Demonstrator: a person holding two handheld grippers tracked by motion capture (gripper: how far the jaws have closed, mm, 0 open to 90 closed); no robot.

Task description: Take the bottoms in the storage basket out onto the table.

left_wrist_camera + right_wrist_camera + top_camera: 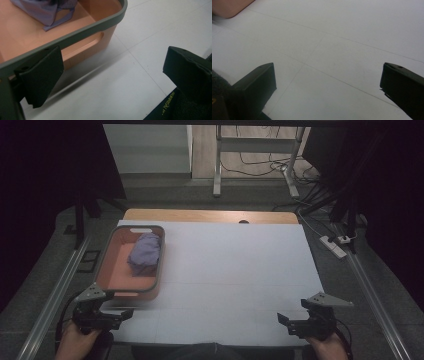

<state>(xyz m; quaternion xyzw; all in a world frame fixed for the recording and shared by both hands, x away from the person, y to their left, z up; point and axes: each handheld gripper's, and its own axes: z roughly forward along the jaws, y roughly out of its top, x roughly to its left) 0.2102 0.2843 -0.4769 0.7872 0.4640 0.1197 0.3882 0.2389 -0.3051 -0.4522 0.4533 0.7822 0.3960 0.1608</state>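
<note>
An orange bin with a grey-green rim (161, 251) stands on the left of the white table, and a crumpled purple cloth (145, 253) lies inside it. My left gripper (126, 314) rests near the table's front left corner, just in front of the bin, jaws open and empty. In the left gripper view the bin's near wall with its handle slot (87, 45) is close ahead, and the cloth (45, 11) lies beyond the rim. My right gripper (283, 319) sits at the front right, open and empty, over bare white table (332, 57).
The white table sheet (235, 270) covers a wooden tabletop. Metal rails run along both sides of the table. A power strip (334, 245) and cables lie on the floor at the right, and a desk frame (255, 150) stands behind.
</note>
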